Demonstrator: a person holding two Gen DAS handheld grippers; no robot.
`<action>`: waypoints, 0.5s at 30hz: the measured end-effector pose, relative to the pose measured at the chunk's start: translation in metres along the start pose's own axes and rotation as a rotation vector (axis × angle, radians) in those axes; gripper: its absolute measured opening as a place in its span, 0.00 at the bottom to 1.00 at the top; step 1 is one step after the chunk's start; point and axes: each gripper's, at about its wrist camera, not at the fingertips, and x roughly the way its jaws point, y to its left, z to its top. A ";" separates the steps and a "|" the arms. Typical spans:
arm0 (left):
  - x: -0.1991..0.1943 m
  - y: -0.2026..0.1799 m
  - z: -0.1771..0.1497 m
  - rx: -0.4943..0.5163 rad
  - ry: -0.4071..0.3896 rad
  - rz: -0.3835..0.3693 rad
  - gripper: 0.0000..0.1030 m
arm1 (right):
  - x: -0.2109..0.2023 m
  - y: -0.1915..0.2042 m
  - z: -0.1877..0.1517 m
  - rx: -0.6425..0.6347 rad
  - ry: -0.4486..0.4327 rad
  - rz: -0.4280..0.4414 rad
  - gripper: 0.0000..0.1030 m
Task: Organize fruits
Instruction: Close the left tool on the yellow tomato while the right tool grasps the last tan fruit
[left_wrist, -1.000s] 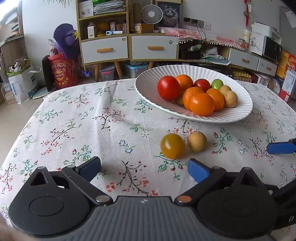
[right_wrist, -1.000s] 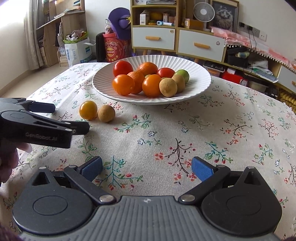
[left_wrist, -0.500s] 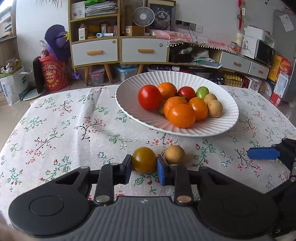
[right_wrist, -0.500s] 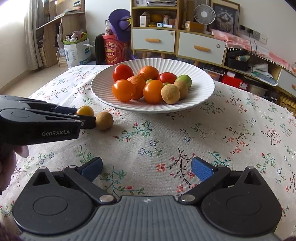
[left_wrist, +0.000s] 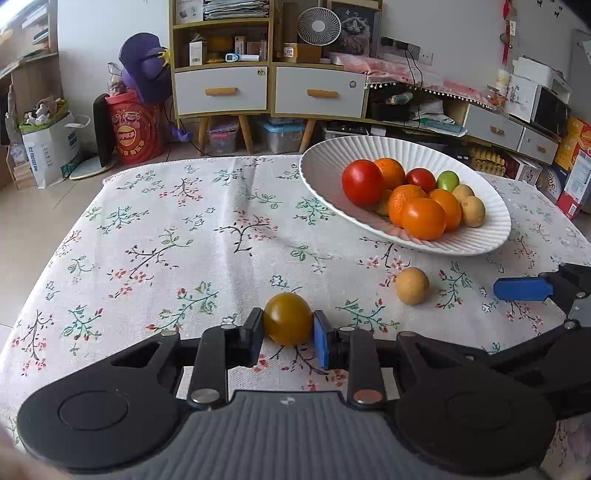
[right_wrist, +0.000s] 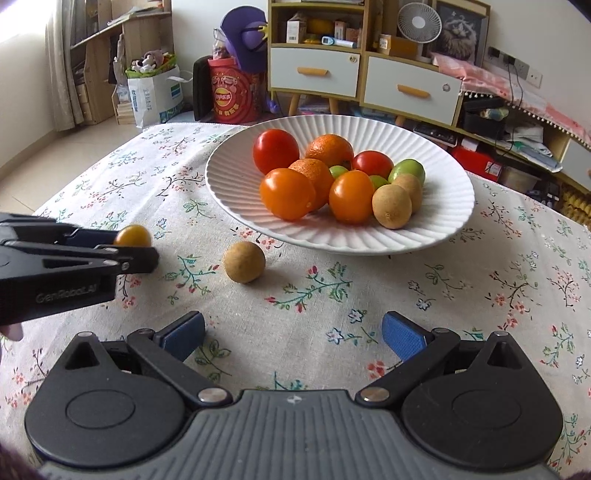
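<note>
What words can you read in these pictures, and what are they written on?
"GenRobot.AI": on the side of the left gripper, seen from the right wrist.
"5009": seemingly, on a small box on the shelf; blurry.
Chinese characters on the red bucket: too blurred to quote.
Print on the white paper bag and shelf boxes: too small to read.

The left black two-finger gripper with blue pads (left_wrist: 288, 325) has its jaws closed on a small yellow-orange round tomato (left_wrist: 288, 318). The right black gripper (right_wrist: 293, 334) has its jaws wide apart, holding nothing.
</note>
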 end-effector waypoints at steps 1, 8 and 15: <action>-0.001 0.002 -0.001 -0.002 0.002 0.001 0.29 | 0.001 0.001 0.000 0.002 -0.001 -0.005 0.99; -0.009 0.010 -0.006 -0.004 0.018 -0.004 0.30 | 0.003 0.014 0.003 0.003 -0.027 -0.034 0.99; -0.014 0.014 -0.012 0.003 0.022 -0.017 0.30 | 0.003 0.021 0.005 -0.026 -0.065 -0.037 0.81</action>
